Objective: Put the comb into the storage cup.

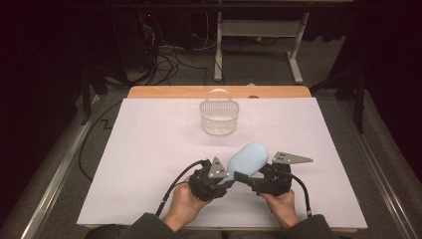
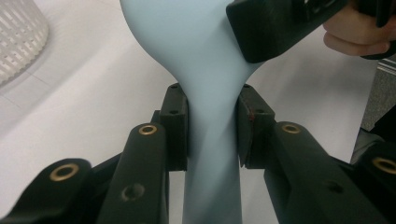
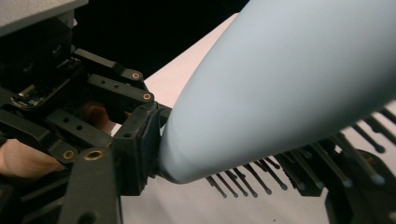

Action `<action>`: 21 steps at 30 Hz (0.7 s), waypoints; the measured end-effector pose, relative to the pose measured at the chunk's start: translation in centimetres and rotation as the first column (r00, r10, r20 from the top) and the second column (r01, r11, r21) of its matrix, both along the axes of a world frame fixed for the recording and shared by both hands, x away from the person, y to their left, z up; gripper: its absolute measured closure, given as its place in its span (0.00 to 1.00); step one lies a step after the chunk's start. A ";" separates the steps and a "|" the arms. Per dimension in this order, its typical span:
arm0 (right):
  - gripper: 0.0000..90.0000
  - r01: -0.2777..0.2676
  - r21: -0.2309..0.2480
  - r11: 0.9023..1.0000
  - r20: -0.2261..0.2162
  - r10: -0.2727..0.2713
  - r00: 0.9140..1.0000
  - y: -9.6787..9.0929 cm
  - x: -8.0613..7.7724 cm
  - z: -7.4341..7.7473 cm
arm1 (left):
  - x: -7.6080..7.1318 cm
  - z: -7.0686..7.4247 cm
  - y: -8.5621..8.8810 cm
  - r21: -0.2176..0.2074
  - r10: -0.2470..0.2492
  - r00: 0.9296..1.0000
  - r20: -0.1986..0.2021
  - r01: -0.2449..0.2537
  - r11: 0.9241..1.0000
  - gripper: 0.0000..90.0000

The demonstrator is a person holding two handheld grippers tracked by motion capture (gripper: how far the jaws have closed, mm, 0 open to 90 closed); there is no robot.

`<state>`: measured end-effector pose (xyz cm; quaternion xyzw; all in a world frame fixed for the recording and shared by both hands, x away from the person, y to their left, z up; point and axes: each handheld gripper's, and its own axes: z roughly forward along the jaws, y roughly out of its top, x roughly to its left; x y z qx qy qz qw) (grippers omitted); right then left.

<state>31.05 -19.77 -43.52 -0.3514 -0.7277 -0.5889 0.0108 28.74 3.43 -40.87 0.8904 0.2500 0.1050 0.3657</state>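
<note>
A white-covered worktop (image 1: 149,149) fills the frame. At lower centre the left tongs (image 2: 212,126) pinch the pale blue hairbrush (image 1: 247,158) by its handle, steadying it while the right tongs (image 1: 249,180) pinch its head.

1. Hairbrush (image 1: 247,158): pale blue plastic, smooth, matt with a soft sheen; bristles (image 3: 299,161) thin, black, ball-tipped.
2. Left tool (image 2: 212,123) and right tool (image 1: 249,178): black matt plastic with a faintly grainy skin, brass-coloured rivets; a grey, dull metal plate on top of each.
3. Basket (image 1: 219,117), far centre: clear slotted plastic, glossy.
4. Surface (image 1: 149,149): white matt paper-like sheet; light wood edge at the far side.
</note>
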 end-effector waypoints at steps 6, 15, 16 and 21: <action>0.49 -0.009 0.026 1.000 -0.012 0.009 1.000 0.1 0.1 0.3 | 0.1 0.2 0.2 -0.002 0.003 1.000 0.011 -0.003 1.000 0.75; 0.58 -0.035 0.055 0.998 -0.028 0.037 0.999 0.2 0.1 0.6 | 0.1 0.2 0.4 -0.009 -0.003 1.000 0.013 0.003 1.000 0.75; 0.59 -0.037 0.054 0.998 -0.027 0.038 0.999 0.3 0.1 0.6 | 0.1 0.2 0.4 -0.008 -0.003 1.000 0.016 0.003 1.000 0.75; 0.61 -0.046 0.063 0.997 -0.035 0.048 0.998 0.3 0.2 0.7 | 0.1 0.2 0.4 -0.012 -0.004 1.000 0.018 0.005 1.000 0.75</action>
